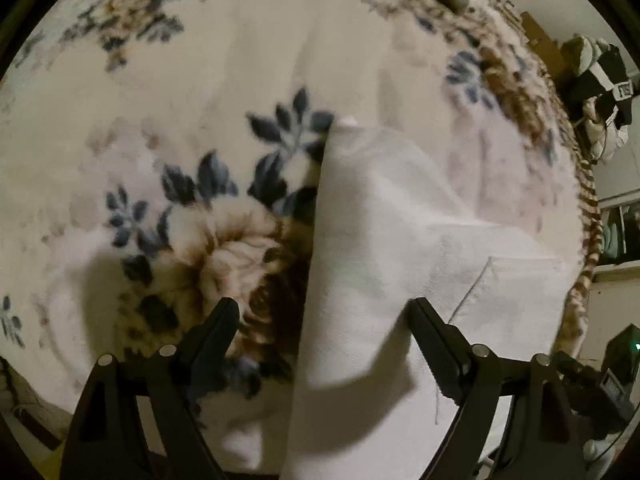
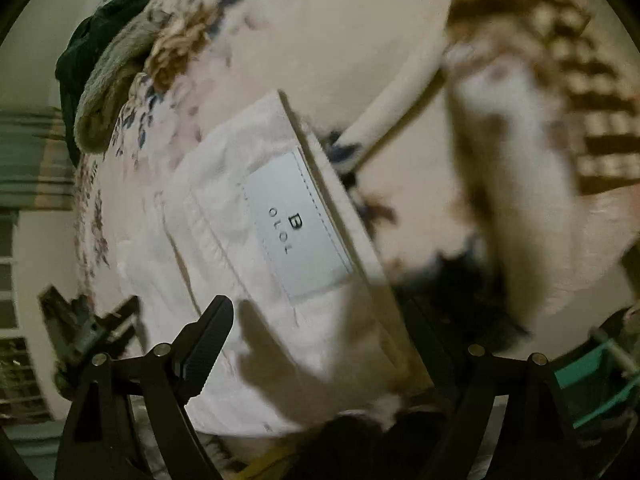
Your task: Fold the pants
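Note:
White pants (image 1: 384,240) lie on a floral fleece blanket (image 1: 180,152), folded into a long strip that runs from the near edge away. My left gripper (image 1: 324,320) is open, its fingers apart just above the near part of the pants and holding nothing. In the right wrist view the waistband end of the pants (image 2: 240,240) shows, with a white sewn label (image 2: 298,224) reading "B". My right gripper (image 2: 320,320) is open above that end; the right finger is blurred.
The blanket's brown patterned border (image 1: 588,216) marks the bed edge on the right. Clothes hang on a wall rack (image 1: 600,92) beyond it. A grey and dark pillow pile (image 2: 104,68) sits at the bed's far left. A teal object (image 2: 600,384) is at lower right.

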A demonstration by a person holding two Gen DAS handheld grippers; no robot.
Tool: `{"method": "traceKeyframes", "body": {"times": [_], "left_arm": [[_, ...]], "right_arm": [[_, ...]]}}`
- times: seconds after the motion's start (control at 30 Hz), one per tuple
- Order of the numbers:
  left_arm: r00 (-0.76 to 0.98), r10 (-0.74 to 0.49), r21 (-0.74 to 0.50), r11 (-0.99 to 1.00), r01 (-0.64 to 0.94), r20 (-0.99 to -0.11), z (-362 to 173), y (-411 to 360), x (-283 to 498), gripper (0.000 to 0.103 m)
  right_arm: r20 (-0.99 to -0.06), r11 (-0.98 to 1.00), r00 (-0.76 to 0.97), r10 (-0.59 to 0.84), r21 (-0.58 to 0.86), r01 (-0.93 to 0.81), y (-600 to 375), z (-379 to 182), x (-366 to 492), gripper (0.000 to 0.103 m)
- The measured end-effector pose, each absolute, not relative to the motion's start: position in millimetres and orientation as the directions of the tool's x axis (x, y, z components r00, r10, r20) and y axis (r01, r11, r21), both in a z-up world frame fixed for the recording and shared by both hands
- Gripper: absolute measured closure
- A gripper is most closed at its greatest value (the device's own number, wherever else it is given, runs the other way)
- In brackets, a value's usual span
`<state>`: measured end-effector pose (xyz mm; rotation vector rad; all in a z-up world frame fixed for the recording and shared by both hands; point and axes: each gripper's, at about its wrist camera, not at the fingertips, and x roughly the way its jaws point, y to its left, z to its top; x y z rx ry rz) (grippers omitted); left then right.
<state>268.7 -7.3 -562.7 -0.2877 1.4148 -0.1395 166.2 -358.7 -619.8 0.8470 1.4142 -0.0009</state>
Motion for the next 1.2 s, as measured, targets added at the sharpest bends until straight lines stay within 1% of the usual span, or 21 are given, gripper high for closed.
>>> {"method": "traceKeyframes", "body": {"times": [0.03, 0.07, 0.13, 0.17, 0.23, 0.33, 0.43, 0.47, 0.5, 0.57, 0.63, 0.7, 0.87, 0.97, 1.03, 1.13, 1.2], "left_arm": [[0.153, -0.272, -0.287, 0.954, -0.084, -0.950, -566.5, -4.5, 268.9, 0.006], [0.151, -0.280, -0.295, 0.952, -0.086, -0.948, -569.7, -1.1, 268.8, 0.004], [0.156, -0.297, -0.311, 0.947, -0.078, -0.942, -572.2, 3.9, 267.9, 0.000], [0.156, -0.312, -0.326, 0.943, -0.072, -0.937, -573.6, 6.0, 267.4, 0.000], [0.146, -0.349, -0.363, 0.927, -0.088, -0.926, -574.9, 9.7, 265.7, 0.000], [0.140, -0.424, -0.437, 0.896, -0.078, -0.895, -569.4, 11.1, 255.7, 0.000], [0.123, -0.535, -0.546, 0.833, -0.087, -0.836, -573.3, 10.4, 241.2, 0.000], [0.110, -0.554, -0.563, 0.820, -0.098, -0.825, -577.8, 9.5, 237.1, 0.000], [0.092, -0.553, -0.561, 0.821, -0.108, -0.828, -583.5, 9.8, 233.9, 0.000], [0.096, -0.548, -0.556, 0.825, -0.103, -0.831, -586.7, 8.1, 227.6, 0.000], [0.101, -0.549, -0.558, 0.825, -0.091, -0.829, -584.2, 7.8, 226.6, 0.000], [0.096, -0.549, -0.557, 0.826, -0.089, -0.830, -583.2, 7.0, 227.6, 0.000], [0.081, -0.549, -0.555, 0.827, -0.092, -0.832, -583.0, 11.2, 227.9, 0.000], [0.070, -0.542, -0.546, 0.834, -0.074, -0.837, -583.4, 9.0, 227.5, 0.000], [0.064, -0.533, -0.537, 0.842, -0.055, -0.843, -585.1, -1.6, 230.9, 0.000], [0.061, -0.527, -0.530, 0.847, -0.047, -0.848, -585.2, -3.0, 230.7, 0.000], [0.059, -0.525, -0.527, 0.848, -0.048, -0.849, -585.9, -4.2, 231.7, 0.000]], "right_arm": [[-0.847, 0.705, 0.190, 0.497, 0.521, 0.481, -351.6, -627.0, 173.0, 0.014], [-0.845, 0.707, 0.174, 0.506, 0.522, 0.477, -348.5, -632.4, 176.7, 0.019], [-0.866, 0.768, 0.172, 0.470, 0.497, 0.403, -343.3, -627.3, 179.6, 0.029], [-0.875, 0.784, 0.158, 0.458, 0.481, 0.393, -343.3, -627.4, 180.0, 0.029], [-0.856, 0.747, 0.161, 0.491, 0.509, 0.429, -353.7, -631.6, 174.9, 0.028], [-0.767, 0.630, 0.179, 0.617, 0.617, 0.471, -370.8, -643.7, 162.6, 0.027], [-0.705, 0.560, 0.202, 0.680, 0.677, 0.478, -377.1, -652.5, 153.5, 0.027], [-0.689, 0.539, 0.213, 0.693, 0.691, 0.482, -379.0, -653.4, 150.3, 0.026], [-0.675, 0.524, 0.217, 0.705, 0.702, 0.483, -378.8, -654.3, 148.4, 0.026], [-0.679, 0.515, 0.227, 0.698, 0.696, 0.500, -381.5, -651.9, 138.0, 0.026], [-0.641, 0.442, 0.296, 0.708, 0.729, 0.522, -390.0, -642.5, 117.0, 0.026], [-0.626, 0.397, 0.350, 0.697, 0.743, 0.539, -389.0, -636.6, 101.4, 0.026], [-0.655, 0.326, 0.420, 0.628, 0.711, 0.623, -397.1, -629.2, 59.9, 0.026], [-0.631, 0.349, 0.376, 0.679, 0.727, 0.591, -383.3, -638.6, 53.5, 0.026], [-0.593, 0.341, 0.348, 0.726, 0.750, 0.567, -364.7, -650.9, 63.1, 0.026], [-0.594, 0.379, 0.312, 0.741, 0.754, 0.536, -338.2, -666.5, 81.2, 0.026], [-0.599, 0.383, 0.320, 0.734, 0.754, 0.533, -330.7, -672.8, 85.5, 0.023]]}}
